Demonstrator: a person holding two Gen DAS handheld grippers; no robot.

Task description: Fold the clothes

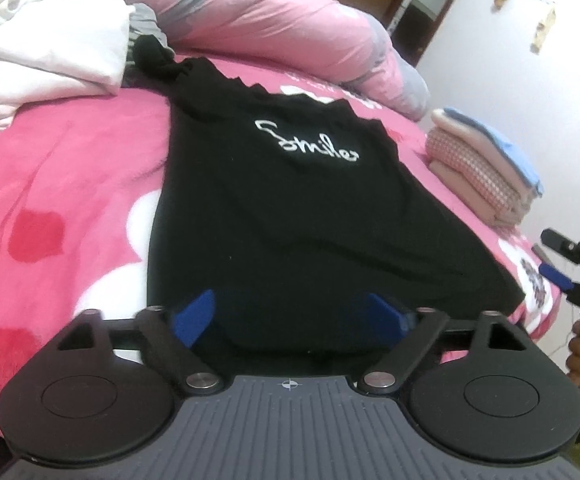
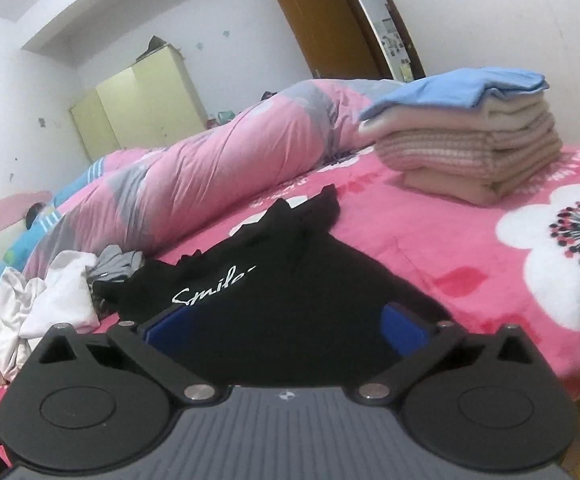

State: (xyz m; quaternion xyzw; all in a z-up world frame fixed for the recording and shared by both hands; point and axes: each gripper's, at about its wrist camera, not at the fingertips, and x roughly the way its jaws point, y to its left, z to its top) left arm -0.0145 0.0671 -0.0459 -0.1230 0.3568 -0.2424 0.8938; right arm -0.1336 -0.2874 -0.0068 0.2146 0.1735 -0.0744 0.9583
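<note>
Left wrist: black shirt (image 1: 290, 208) just beyond spread jaws.

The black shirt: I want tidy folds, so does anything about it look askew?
Yes. The black shirt lies mostly flat, but its far end is bunched into a knot-like lump beside the white clothes, not spread out. Both grippers are open.

Soft, even indoor light; slight blur, strong fisheye bending at edges.
</note>
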